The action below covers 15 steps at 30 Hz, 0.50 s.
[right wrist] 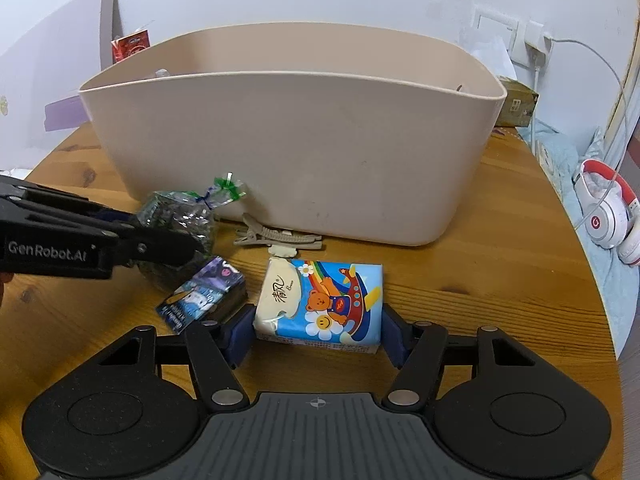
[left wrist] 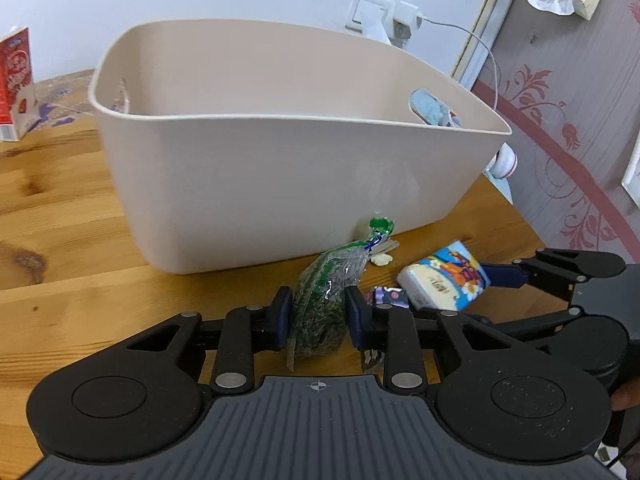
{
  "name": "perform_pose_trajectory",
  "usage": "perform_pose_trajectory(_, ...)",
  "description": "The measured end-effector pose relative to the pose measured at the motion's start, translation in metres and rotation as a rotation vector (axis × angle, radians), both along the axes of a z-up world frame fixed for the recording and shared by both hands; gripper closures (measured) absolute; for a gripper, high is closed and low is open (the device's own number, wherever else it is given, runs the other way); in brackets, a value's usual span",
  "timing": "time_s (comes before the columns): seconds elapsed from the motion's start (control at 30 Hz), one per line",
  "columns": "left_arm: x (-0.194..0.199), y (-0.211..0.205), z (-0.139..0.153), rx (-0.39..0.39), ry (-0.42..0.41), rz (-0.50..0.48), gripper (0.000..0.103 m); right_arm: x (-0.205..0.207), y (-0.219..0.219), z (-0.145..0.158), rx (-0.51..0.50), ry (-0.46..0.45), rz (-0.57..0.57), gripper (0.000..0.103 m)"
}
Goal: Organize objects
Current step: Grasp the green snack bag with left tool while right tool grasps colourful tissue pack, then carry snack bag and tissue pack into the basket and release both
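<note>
A large beige tub (left wrist: 280, 184) stands on the wooden table; it also shows in the right wrist view (right wrist: 296, 152). My left gripper (left wrist: 318, 322) is shut on a clear bag of dried green leaves (left wrist: 324, 300), which also shows in the right wrist view (right wrist: 180, 216). My right gripper (right wrist: 318, 332) is shut on a blue cartoon tissue pack (right wrist: 320, 300), seen from the left wrist view (left wrist: 444, 280) too. A small purple cartoon packet (right wrist: 204, 296) lies between them. A beige hair clip (right wrist: 276, 238) lies at the tub's base.
A red carton (left wrist: 16, 80) stands far left. White and red headphones (right wrist: 608, 216) lie beyond the table's right edge. A cardboard box (right wrist: 516, 106) sits behind the tub. Wall sockets with a charger cable (left wrist: 384, 12) are behind.
</note>
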<state>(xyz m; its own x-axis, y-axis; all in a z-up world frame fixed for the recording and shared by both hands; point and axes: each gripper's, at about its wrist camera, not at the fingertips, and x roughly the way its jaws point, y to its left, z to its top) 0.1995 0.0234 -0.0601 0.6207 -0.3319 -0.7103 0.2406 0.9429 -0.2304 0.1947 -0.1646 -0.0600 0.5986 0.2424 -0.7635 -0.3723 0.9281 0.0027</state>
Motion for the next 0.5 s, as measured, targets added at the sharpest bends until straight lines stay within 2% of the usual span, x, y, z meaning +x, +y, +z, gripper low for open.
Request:
perform_pose_trajectory(0.23,-0.026,0.002,0.023,0.031,-0.055,-0.016,0.074,-0.015,-0.008,0.019,0.001,-0.051,-0.002,0.042)
perform_pose_trajectory(0.5,-0.052,0.006,0.061,0.071,-0.154,-0.006,0.074,-0.032,-0.02,0.056,0.019,-0.15,-0.014,0.042)
